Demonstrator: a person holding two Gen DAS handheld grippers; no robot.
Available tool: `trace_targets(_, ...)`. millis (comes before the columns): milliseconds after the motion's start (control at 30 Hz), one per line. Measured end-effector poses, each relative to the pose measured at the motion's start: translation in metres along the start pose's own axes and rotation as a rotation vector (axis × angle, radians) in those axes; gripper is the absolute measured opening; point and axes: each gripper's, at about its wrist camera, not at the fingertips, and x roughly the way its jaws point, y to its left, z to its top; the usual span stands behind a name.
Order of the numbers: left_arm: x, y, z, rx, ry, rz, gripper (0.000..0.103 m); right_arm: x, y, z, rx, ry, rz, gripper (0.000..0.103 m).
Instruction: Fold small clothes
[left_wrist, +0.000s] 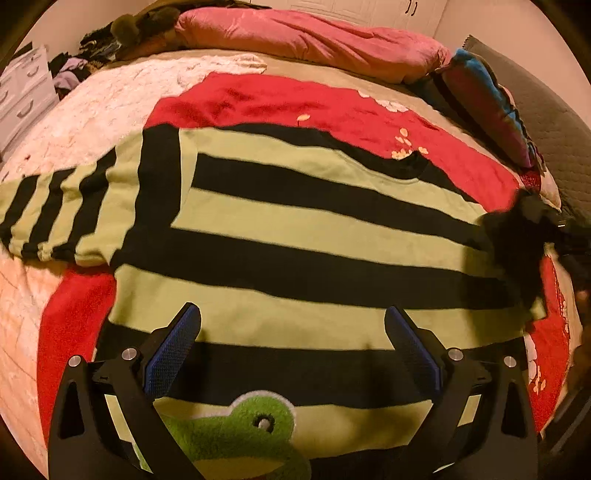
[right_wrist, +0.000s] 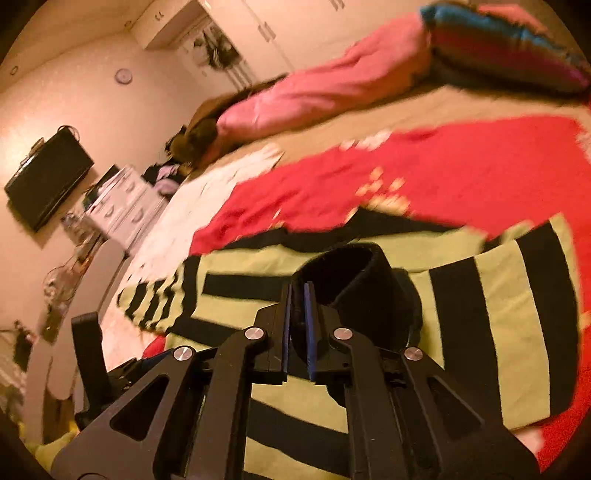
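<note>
Green-and-black striped knit sweater (left_wrist: 295, 229) lies flat on the red fleece blanket (left_wrist: 332, 107). Left gripper (left_wrist: 291, 332) hovers at its six o'clock hem, jaws apart, empty. Right gripper (right_wrist: 297, 291) at three o'clock is clamped on the black sleeve cuff (right_wrist: 347, 273).

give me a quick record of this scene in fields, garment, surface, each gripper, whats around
garment: green and black striped sweater, spread flat, frog patch near its hem
surface: red blanket on a bed
left gripper: open, above the sweater's lower part, holding nothing
right gripper: shut on the black cuff of the sweater's sleeve, lifted over the body
left sleeve: lying out flat to the side
around: pink pillow at the far edge, white drawers beside the bed
</note>
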Motion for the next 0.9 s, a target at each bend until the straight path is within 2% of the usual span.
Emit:
trace_targets(67, 0.003, 0.000, -0.003, -0.006, 0.013, -0.011, 0.099, 0.008, -0.001, -0.009, 0.030, 0.018, 0.040, 0.026)
trace_targets(100, 0.005, -0.001, -0.004, -0.004, 0.019, -0.019, 0.099, 0.005, -0.001, -0.013, 0.040, 0.011, 0.053, 0.051)
trace_targets(133, 0.005, -0.003, -0.005, -0.003, 0.023, -0.026, 0.099, -0.003, -0.001, -0.015, 0.049, -0.015, 0.069, 0.055)
trace_targets(200, 0.006, -0.009, -0.003, -0.002, 0.028, -0.056, 0.099, -0.018, -0.004, -0.013, 0.055, -0.071, 0.078, 0.057)
trace_targets(267, 0.007, -0.016, 0.000, 0.000, 0.027, -0.085, 0.099, -0.035, -0.012, -0.013, 0.053, -0.124, 0.014, 0.060)
trace_targets(300, 0.008, -0.023, 0.002, -0.003, 0.029, -0.114, 0.099, -0.041, -0.017, -0.013, 0.050, -0.137, -0.043, 0.063)
trace_targets(367, 0.012, -0.040, 0.008, -0.006, 0.041, -0.185, 0.099, -0.052, -0.033, -0.017, 0.034, -0.138, -0.221, 0.063)
trace_targets(400, 0.015, -0.048, 0.011, -0.004, 0.049, -0.201, 0.099, -0.055, -0.041, -0.019, 0.043, -0.137, -0.267, 0.063)
trace_targets(533, 0.037, -0.079, 0.019, -0.041, 0.109, -0.298, 0.099, -0.061, -0.063, -0.029, 0.076, -0.122, -0.323, 0.063)
trace_targets(667, 0.060, -0.100, 0.019, -0.062, 0.158, -0.318, 0.097, -0.062, -0.074, -0.033, 0.102, -0.118, -0.335, 0.064)
trace_targets(700, 0.064, -0.102, 0.018, -0.068, 0.162, -0.314, 0.086, -0.061, -0.075, -0.033, 0.104, -0.119, -0.334, 0.065)
trace_targets(733, 0.068, -0.104, 0.017, -0.078, 0.167, -0.317, 0.049, -0.062, -0.076, -0.033, 0.102, -0.116, -0.334, 0.066)
trace_targets(767, 0.069, -0.106, 0.017, -0.076, 0.168, -0.322, 0.035, -0.063, -0.076, -0.034, 0.099, -0.116, -0.335, 0.066)
trace_targets(900, 0.057, -0.097, 0.024, -0.051, 0.121, -0.371, 0.018, -0.062, -0.075, -0.035, 0.103, -0.114, -0.335, 0.066)
